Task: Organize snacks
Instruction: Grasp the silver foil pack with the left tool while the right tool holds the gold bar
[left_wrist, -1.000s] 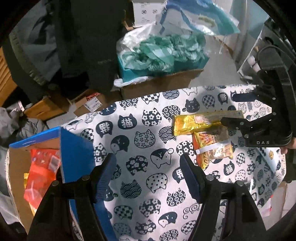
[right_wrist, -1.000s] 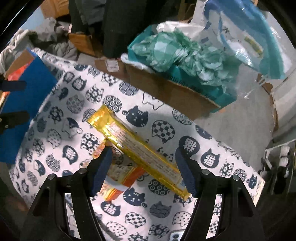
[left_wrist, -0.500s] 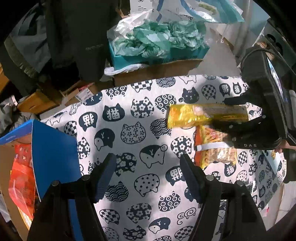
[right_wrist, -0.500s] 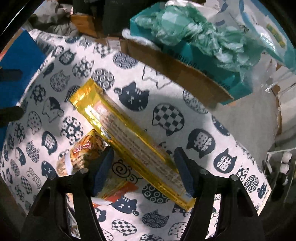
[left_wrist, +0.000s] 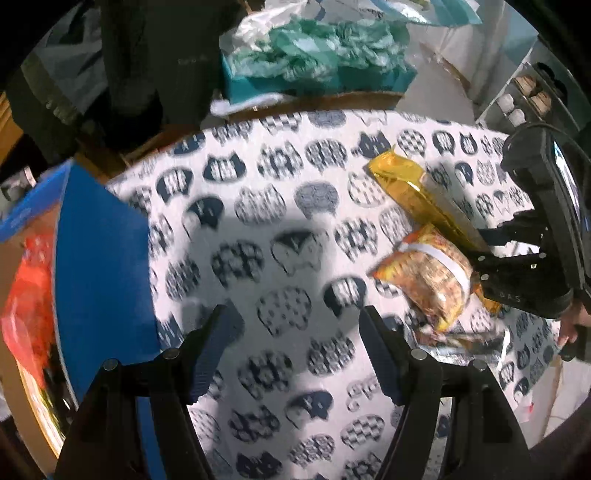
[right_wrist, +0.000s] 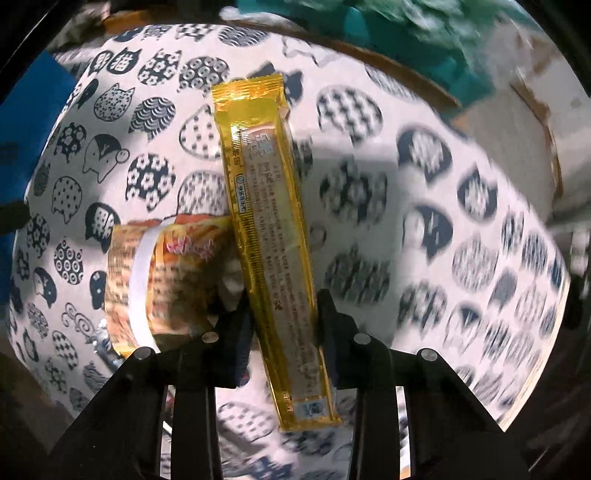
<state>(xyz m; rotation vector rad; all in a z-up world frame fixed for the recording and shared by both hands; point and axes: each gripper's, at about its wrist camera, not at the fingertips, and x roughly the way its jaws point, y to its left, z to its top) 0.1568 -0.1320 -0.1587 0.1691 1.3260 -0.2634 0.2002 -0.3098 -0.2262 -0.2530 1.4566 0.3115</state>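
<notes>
The table is covered with a white cloth printed with dark blue cat heads (left_wrist: 280, 206), each head filled with checks, waves or flowers, and light falls across it in patches with a soft shadow through the middle. Beyond the far edge stands a brown cardboard box heaped with crumpled green and white plastic (left_wrist: 317, 51), and dark clothing hangs beside it. At the near left edge of the table sits a blue-sided cardboard box (left_wrist: 99, 266) with a red packet (left_wrist: 26, 295) showing inside it. The right gripper (right_wrist: 282, 314) points down at the cloth with its black fingers pressed in on a long, narrow, glossy gold foil snack packet (right_wrist: 266, 206), gripping it near its lower end; fine print runs down the flat back of the packet and its crimped top seal points away towards the far edge. Touching its left side lies a plump orange crinkly snack bag with a white band across it (right_wrist: 162, 280), resting on the cloth, and something silvery and creased pokes out beneath it. The left gripper (left_wrist: 295, 354) hangs over bare cloth between the blue box and the snacks, its blue-padded fingers spread apart with nothing between them.
</notes>
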